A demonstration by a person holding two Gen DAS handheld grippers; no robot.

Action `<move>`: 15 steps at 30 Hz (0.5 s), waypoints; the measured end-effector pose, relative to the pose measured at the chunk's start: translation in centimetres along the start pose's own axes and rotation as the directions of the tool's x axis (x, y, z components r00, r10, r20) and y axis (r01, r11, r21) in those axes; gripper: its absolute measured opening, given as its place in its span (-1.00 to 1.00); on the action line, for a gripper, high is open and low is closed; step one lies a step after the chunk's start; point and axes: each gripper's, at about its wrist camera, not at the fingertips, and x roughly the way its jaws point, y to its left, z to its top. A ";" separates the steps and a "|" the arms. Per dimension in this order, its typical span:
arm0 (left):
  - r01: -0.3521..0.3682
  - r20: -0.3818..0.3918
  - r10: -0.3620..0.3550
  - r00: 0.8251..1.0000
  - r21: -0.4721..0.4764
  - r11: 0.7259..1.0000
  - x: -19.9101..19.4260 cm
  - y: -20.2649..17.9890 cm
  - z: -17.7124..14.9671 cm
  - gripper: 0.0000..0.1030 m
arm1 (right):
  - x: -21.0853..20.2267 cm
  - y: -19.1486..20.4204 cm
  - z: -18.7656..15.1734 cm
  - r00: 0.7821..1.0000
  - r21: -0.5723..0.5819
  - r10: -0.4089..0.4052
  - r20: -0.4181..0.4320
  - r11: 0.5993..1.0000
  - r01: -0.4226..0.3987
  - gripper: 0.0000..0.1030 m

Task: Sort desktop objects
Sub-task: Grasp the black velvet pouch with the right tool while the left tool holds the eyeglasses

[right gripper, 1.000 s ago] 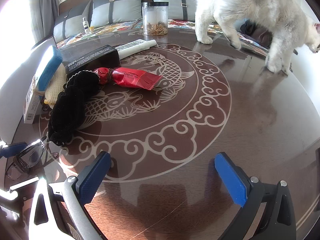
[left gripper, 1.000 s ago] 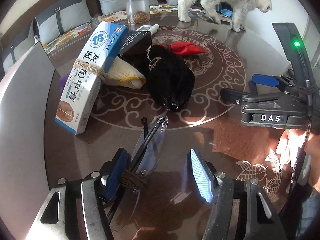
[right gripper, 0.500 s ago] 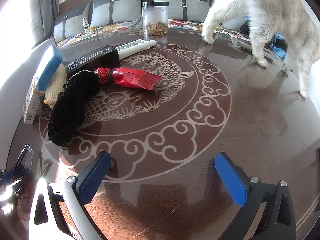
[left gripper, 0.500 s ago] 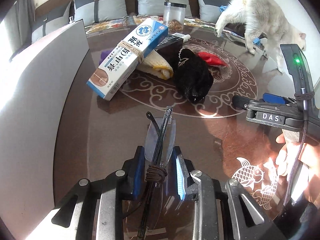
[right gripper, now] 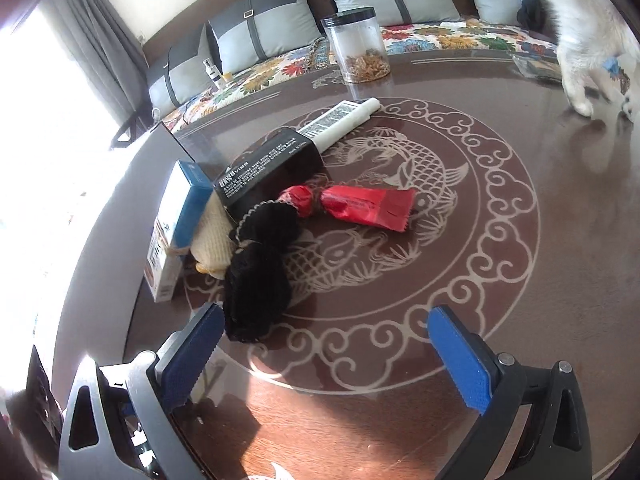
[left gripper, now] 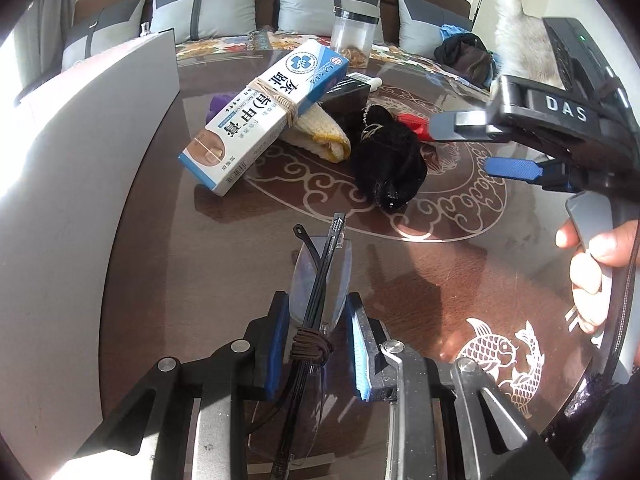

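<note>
1. Left wrist view: the left tool (left gripper: 316,344) is clamped on a folded pair of glasses (left gripper: 320,276), its blue pads pressing the lenses from both sides; a brown cord is wound round the folded arms just at the pads.
2. The glasses point toward the black pouch (left gripper: 386,164), which lies on the tabletop (left gripper: 160,208) beyond their tips, apart from them.
3. Left of the black pouch, a blue-and-white box (left gripper: 266,114) with a rubber band round it leans on a yellow knitted cloth (left gripper: 320,134); the cloth lies between box and pouch.
4. Behind the black pouch lie a black box (right gripper: 272,168), a white tube (right gripper: 344,122) and a red wrapper (right gripper: 356,206) that touches the pouch's far end.
5. Farther back from the pouch stands a clear jar (right gripper: 360,50) with a black lid.
6. Right wrist view: the right tool (right gripper: 320,354) has its fingers wide apart with nothing between them, its left pad just beside the near end of the black pouch. In the left view, a hand (left gripper: 596,264) grips its handle.
7. A white cat (right gripper: 588,32) stands at the tabletop's far right edge, well away from the pouch.
</note>
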 end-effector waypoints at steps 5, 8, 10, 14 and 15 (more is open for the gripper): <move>-0.006 0.003 0.006 1.000 0.022 1.000 -0.1 -0.1 -0.2 -0.46 | 3.6 5.3 1.0 0.995 -0.170 -0.067 -0.075 0.984 0.053 0.58; 0.034 0.001 -0.034 0.999 -0.024 0.999 -0.2 0.8 -0.2 -0.46 | 4.9 6.7 1.1 0.994 -0.234 -0.085 -0.064 0.970 0.068 0.13; 0.070 0.001 -0.070 0.998 -0.063 0.996 -0.2 1.5 -0.1 -0.46 | 5.4 6.6 0.9 0.993 -0.241 -0.074 -0.089 0.969 0.050 -0.38; 0.107 -0.001 -0.108 0.994 -0.102 0.989 -0.3 2.1 -0.1 -0.46 | 3.7 5.8 -0.6 0.992 -0.285 -0.063 -0.109 0.958 0.030 -0.38; 0.109 -0.001 -0.109 0.994 -0.102 0.989 -0.3 2.1 -0.1 -0.46 | 2.9 5.3 -1.4 0.991 -0.296 -0.060 -0.122 0.955 0.021 -0.38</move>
